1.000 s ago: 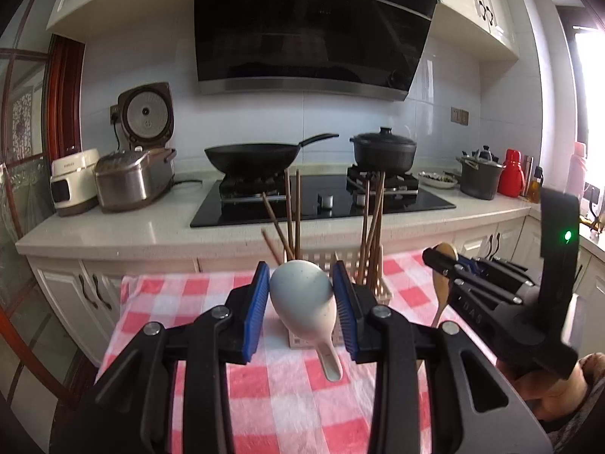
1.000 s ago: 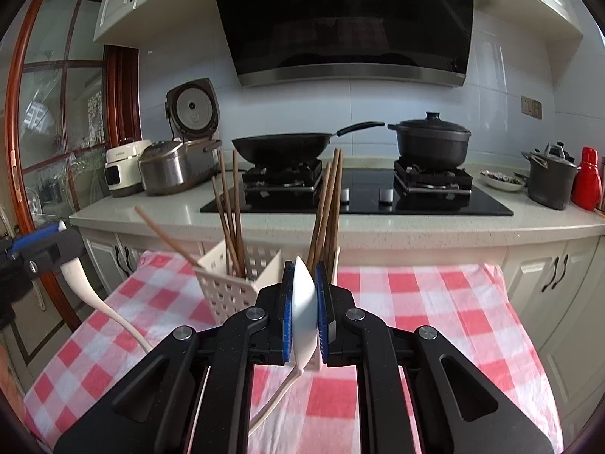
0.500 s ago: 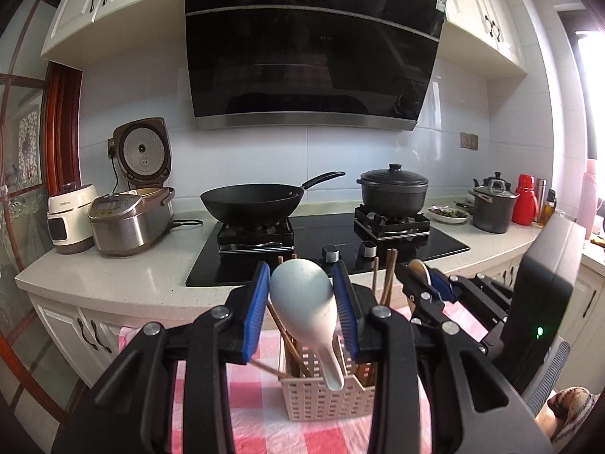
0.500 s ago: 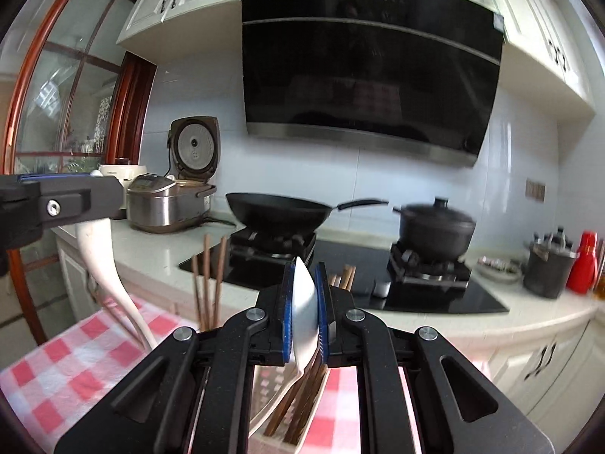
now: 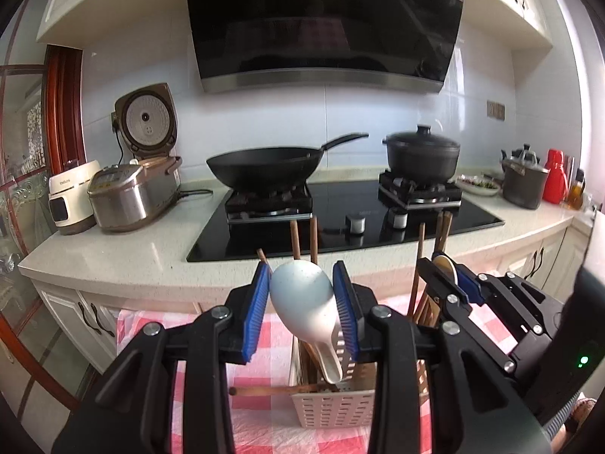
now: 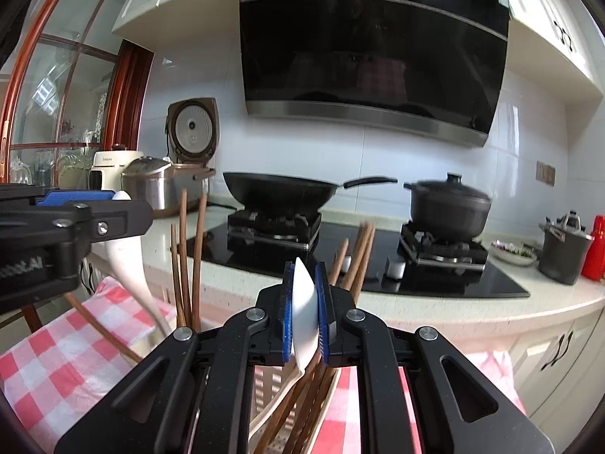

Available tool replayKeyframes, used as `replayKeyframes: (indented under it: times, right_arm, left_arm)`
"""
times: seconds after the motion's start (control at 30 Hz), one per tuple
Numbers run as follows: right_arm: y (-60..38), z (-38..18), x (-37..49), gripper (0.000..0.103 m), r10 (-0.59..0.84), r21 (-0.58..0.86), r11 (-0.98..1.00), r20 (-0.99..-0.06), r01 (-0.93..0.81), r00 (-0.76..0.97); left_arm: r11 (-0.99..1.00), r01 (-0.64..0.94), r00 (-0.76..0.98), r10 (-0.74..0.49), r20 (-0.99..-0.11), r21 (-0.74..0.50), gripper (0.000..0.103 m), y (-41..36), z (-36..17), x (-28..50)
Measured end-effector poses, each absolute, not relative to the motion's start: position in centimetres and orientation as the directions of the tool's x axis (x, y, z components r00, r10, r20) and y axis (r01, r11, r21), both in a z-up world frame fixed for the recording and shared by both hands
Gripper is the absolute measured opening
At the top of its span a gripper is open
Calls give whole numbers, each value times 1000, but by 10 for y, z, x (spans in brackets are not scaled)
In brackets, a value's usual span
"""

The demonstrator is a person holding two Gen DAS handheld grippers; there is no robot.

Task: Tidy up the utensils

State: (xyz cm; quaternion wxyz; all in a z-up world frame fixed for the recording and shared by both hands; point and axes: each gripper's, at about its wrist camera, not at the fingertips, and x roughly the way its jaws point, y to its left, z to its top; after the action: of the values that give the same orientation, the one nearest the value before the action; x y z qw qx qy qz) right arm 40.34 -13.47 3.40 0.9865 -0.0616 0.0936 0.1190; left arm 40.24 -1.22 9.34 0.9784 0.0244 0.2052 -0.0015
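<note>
Spoons first: a pale, glossy ceramic soup spoon (image 5: 302, 304) is pinched bowl-up in the left gripper (image 5: 302, 302), over the white slotted plastic utensil basket (image 5: 332, 405) at 6 o'clock. The right gripper (image 6: 305, 312) clamps a thin white spoon (image 6: 303, 302). Brown wooden chopsticks (image 5: 302, 236) already stand inside; both spoons remain undropped.

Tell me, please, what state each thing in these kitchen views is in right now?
Left tool: shut on a white spoon, bowl up.
Right tool: shut on a second white spoon, bowl edge-on.
Utensil basket: upright, chopsticks standing inside.
Rice cooker: lid open.
Black pot: lid on.
Wok: uncovered, on its burner.
</note>
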Motion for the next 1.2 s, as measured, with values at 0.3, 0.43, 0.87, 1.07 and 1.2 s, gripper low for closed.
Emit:
replayKeyframes:
  times: [0.3, 0.43, 0.87, 1.07, 1.2]
  right_arm:
    - [-159, 49, 372, 44, 207, -60, 974, -159, -219, 965]
    - [-177, 71, 345, 52, 202, -18, 978, -138, -206, 970]
    - [-198, 114, 247, 84, 265, 97, 964, -320, -247, 909]
    - [-209, 107, 208, 84, 300, 175, 952, -351, -253, 887]
    - [-205, 107, 190, 84, 273, 138, 961, -353, -238, 895]
  left_arm:
    - [999, -14, 933, 27, -360, 39, 50, -6, 102, 372]
    - [999, -44, 956, 51, -290, 30, 82, 1, 120, 339]
    - [996, -85, 981, 79, -177, -25, 98, 25, 162, 227]
    - [997, -62, 976, 71, -206, 50, 98, 13, 146, 187]
    - [998, -47, 972, 53, -230, 32, 98, 12, 127, 165]
